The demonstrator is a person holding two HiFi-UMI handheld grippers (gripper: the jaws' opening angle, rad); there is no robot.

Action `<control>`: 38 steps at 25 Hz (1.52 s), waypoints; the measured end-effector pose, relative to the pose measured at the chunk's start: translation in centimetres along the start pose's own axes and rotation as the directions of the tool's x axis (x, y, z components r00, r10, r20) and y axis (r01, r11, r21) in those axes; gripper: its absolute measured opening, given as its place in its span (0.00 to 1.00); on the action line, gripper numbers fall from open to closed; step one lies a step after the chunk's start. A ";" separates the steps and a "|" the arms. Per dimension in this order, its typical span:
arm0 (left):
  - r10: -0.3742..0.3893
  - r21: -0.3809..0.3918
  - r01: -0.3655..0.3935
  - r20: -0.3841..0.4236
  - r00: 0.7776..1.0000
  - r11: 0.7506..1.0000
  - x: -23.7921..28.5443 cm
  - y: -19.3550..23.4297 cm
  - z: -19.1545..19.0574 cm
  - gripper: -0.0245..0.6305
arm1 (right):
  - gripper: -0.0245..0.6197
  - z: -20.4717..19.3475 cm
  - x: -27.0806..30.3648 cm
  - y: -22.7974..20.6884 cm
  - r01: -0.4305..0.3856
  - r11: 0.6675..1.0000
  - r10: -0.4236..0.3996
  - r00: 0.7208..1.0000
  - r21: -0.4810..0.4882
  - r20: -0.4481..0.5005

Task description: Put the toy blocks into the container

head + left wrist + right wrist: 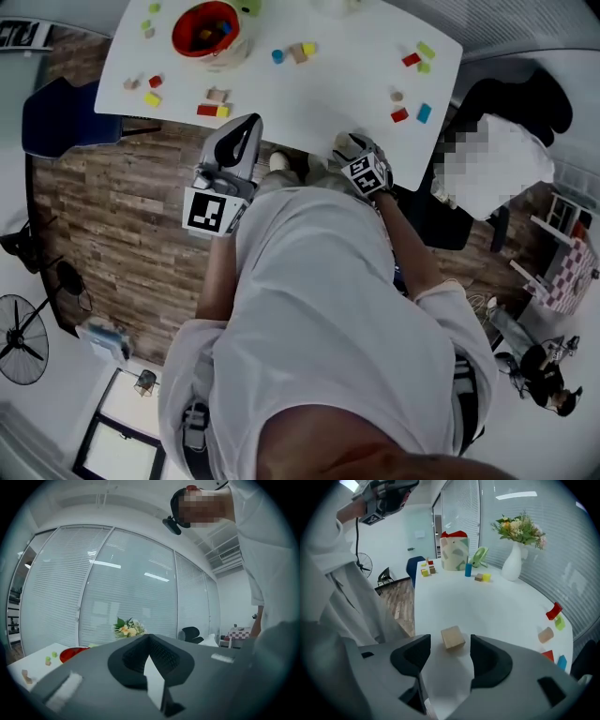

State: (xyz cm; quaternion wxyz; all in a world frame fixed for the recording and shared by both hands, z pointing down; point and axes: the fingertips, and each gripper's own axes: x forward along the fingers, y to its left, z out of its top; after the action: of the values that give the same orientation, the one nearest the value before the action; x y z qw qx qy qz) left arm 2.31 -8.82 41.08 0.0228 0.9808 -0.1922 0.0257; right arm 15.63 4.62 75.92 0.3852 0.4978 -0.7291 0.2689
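Observation:
A red-rimmed container (206, 30) stands at the far left of the white table (347, 84); toy blocks lie scattered over the top. In the right gripper view a beige wooden cube (453, 637) sits on the table just beyond the tips of my right gripper (450, 645), whose jaws stand open on either side of it without touching it. That gripper (349, 145) is at the table's near edge. My left gripper (249, 122) is held up off the table near the front edge, jaws together and empty (149, 637), pointing at the window wall. The container (453, 552) shows at the far end.
A white vase of flowers (513, 562) stands at the table's far side. A blue cylinder (468, 570) and a yellow block (486, 577) lie near the container; red (555, 610), green (559, 623) and blue (561, 662) blocks lie at the right. A blue chair (61, 117) stands left.

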 end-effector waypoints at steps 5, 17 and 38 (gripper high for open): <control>0.036 0.005 -0.036 -0.017 0.999 0.999 -1.6 0.2 -0.3 0.03 | 0.30 0.3 2.3 -0.8 -0.007 1.000 0.006 1.000 -0.013 -0.019; 0.173 -0.035 -0.174 -0.016 0.985 0.984 -5.3 2.7 -1.5 0.03 | 0.27 13.1 -6.7 -2.3 0.001 0.998 -0.018 0.952 0.057 0.306; 0.594 -0.062 -0.595 -0.031 0.804 0.802 -19.8 4.2 -2.7 0.03 | 0.27 46.9 -2.9 -1.8 0.041 0.944 0.152 0.824 -0.326 0.546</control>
State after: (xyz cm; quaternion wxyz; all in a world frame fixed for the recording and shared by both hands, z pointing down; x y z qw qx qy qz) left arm -17.68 -5.12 42.73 0.0481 0.8698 -0.4902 0.0300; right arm 4.12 -30.86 47.34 0.2207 0.4630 -0.8584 -0.0022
